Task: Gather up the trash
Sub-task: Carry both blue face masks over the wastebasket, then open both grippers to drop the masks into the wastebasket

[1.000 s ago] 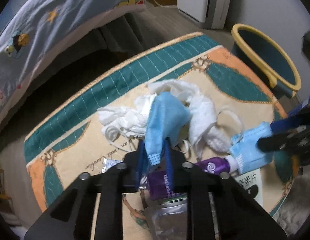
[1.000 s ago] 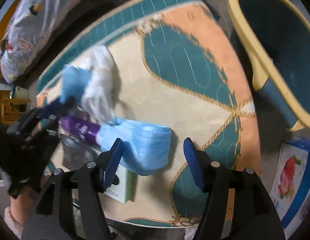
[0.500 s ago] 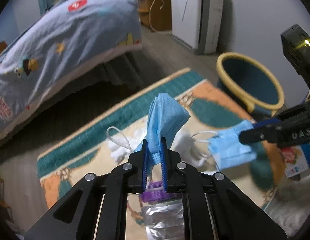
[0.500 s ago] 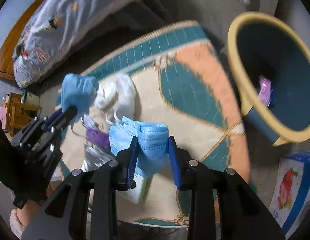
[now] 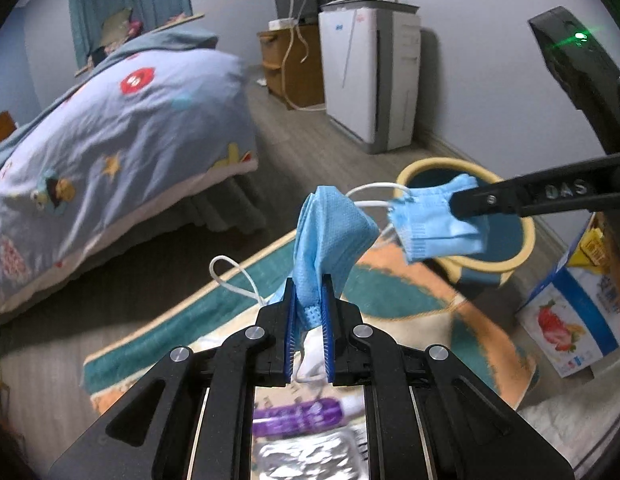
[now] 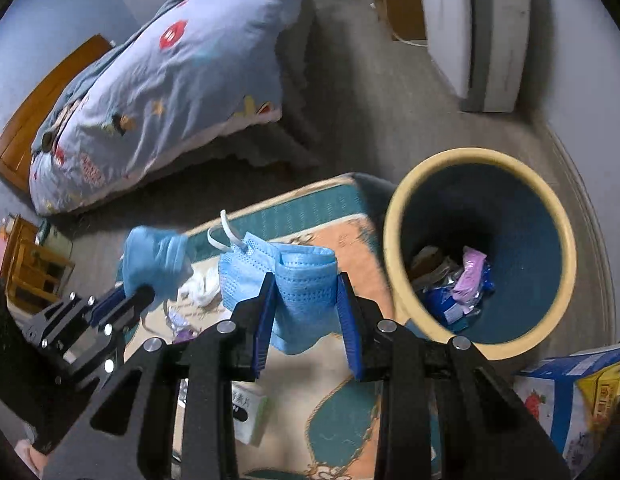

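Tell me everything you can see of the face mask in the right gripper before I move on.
The face mask is a light blue, pleated disposable one of thin, soft-looking material, folded over on itself and crumpled. The right gripper is shut on it, its blue pads pressing the folded middle from both sides. It hangs in the air above the rug, touching nothing else that shows. A white ear loop sticks out at its left end. The bin stands just to its right.

Dim, bluish light — blurred, fisheye-warped edges
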Demonstrator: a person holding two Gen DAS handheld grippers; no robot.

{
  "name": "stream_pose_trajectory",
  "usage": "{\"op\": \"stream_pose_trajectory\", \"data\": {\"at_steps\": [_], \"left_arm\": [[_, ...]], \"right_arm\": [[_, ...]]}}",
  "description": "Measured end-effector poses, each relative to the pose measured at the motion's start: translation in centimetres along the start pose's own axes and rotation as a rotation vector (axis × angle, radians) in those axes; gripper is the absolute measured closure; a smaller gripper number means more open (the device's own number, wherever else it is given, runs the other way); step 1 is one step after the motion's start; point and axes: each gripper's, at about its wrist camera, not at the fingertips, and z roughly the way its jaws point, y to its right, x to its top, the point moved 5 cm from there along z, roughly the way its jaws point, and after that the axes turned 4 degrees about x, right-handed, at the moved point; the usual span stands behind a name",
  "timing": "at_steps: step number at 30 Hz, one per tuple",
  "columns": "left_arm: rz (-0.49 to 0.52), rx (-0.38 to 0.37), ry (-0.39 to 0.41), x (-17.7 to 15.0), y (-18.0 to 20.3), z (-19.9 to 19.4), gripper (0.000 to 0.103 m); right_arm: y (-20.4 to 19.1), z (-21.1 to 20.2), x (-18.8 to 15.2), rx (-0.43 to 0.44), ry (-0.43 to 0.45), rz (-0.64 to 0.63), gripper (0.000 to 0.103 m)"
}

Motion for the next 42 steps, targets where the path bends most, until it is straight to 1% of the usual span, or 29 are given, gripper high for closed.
{"op": "stream_pose_trajectory", "data": {"at_steps": [5,15,24,29,33,38,42], "left_arm": [[0.024,-0.032,0.014,1.0,2.6,0.2,0.091],[0.055,-0.09,-0.002,2.2,7.7,2.1,0.091],[0.102,-0.138,-0.015,3.1,12.7,3.9,0.091],[0.126,-0.16,-0.029,3.2,15.0,5.2,0.091],[0.123,-0.176,-0.047,3.2,16.1,6.3,0.091],[0.092,-0.204,-0.071,3.5,17.1,7.8,0.091],[0.076,-0.211,-0.082,3.7,17.8,8.8,0.091]], "right_arm": [[1.9,-0.8,0.5,-0.03,0.02,0.013,0.073],[7.2,-2.1,0.3,-0.069,0.035,0.069,0.073],[13.2,-3.1,0.2,-0.117,0.049,0.168,0.073],[16.4,-2.9,-0.3,-0.143,0.034,0.225,0.073],[17.7,-2.9,-0.6,-0.16,0.027,0.242,0.073],[18.8,-2.8,-0.7,-0.184,0.019,0.254,0.073],[19.4,-2.7,-0.9,-0.199,0.014,0.265,0.073]]}}
